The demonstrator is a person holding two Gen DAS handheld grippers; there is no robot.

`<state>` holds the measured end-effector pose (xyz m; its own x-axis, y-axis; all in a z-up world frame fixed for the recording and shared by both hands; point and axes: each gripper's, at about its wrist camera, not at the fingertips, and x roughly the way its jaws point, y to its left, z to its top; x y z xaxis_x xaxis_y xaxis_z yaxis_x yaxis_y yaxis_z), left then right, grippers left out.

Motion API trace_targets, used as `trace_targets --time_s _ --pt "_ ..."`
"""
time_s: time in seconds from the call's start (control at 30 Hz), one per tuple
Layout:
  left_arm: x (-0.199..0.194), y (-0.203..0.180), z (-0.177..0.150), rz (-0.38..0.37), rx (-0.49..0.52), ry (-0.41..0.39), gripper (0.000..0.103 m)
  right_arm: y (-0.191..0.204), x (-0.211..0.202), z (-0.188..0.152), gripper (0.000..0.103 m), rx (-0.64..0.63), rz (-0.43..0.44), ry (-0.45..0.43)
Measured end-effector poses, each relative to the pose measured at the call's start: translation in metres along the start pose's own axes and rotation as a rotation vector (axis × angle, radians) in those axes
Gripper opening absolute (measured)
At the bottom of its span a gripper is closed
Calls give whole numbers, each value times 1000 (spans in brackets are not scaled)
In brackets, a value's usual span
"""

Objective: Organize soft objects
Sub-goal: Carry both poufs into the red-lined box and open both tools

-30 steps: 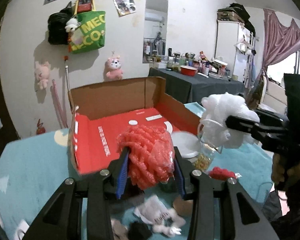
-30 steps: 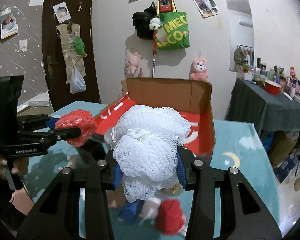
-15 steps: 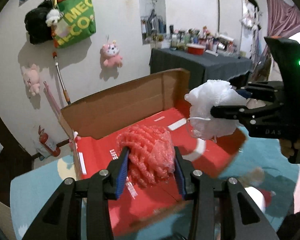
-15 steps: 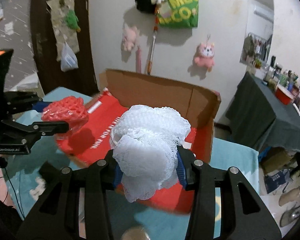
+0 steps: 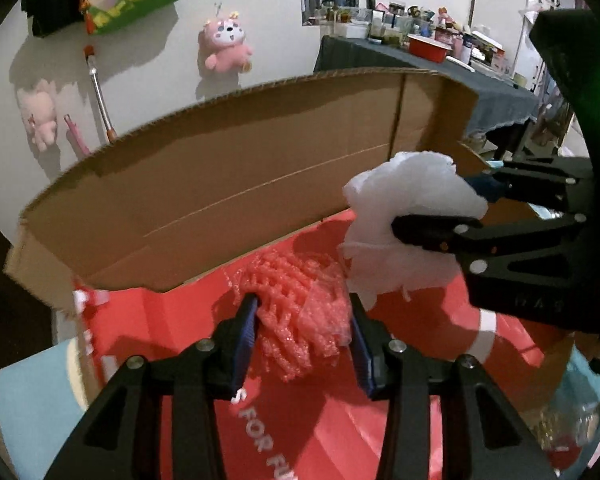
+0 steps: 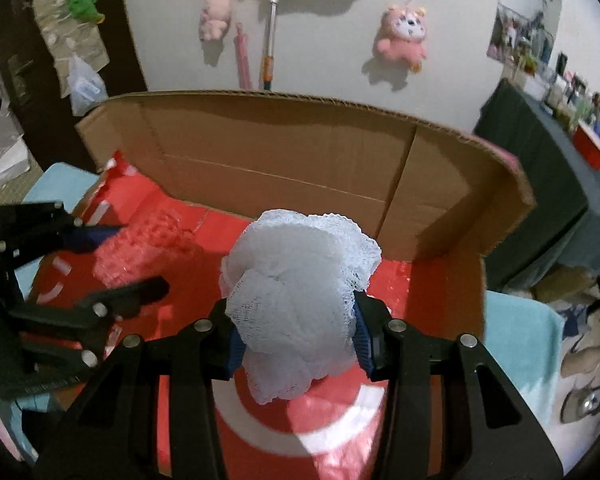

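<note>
Both grippers have swung in from the clutter on the blue cover and now hang over the red floor of the open cardboard box (image 6: 284, 152), so the back wall fills each view. Left gripper (image 5: 302, 332) has its jaws around the pink mesh puff (image 5: 300, 320); they have just been opening a touch, though the blue pads look pressed against the mesh, so I read it as held, about to be let go. Right gripper (image 6: 296, 340) is clamped on the white mesh puff (image 6: 300, 296), carried just beside the pink one. Each puff is pinched through its middle and tipped downward, likely so it drops cleanly inside, clear of the box's brown flap.
</note>
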<state>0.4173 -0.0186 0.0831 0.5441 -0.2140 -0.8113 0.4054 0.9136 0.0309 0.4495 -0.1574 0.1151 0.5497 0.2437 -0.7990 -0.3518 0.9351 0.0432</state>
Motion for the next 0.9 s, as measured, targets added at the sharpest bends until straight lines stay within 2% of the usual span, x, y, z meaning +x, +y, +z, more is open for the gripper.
trace_targets --time_s 0.2,0.33,0.67,0.9 --pt "29 9 -4 5 -47 13 49 -10 32 1 42 66 12 33" --pt "33 12 -8 12 -70 3 50 -14 44 -6 45 76 9 50" --pt "32 3 -7 30 -61 17 56 -20 41 -9 52 107 34 52" --pt "19 4 -8 26 -82 3 68 -27 38 -6 56 134 48 51"
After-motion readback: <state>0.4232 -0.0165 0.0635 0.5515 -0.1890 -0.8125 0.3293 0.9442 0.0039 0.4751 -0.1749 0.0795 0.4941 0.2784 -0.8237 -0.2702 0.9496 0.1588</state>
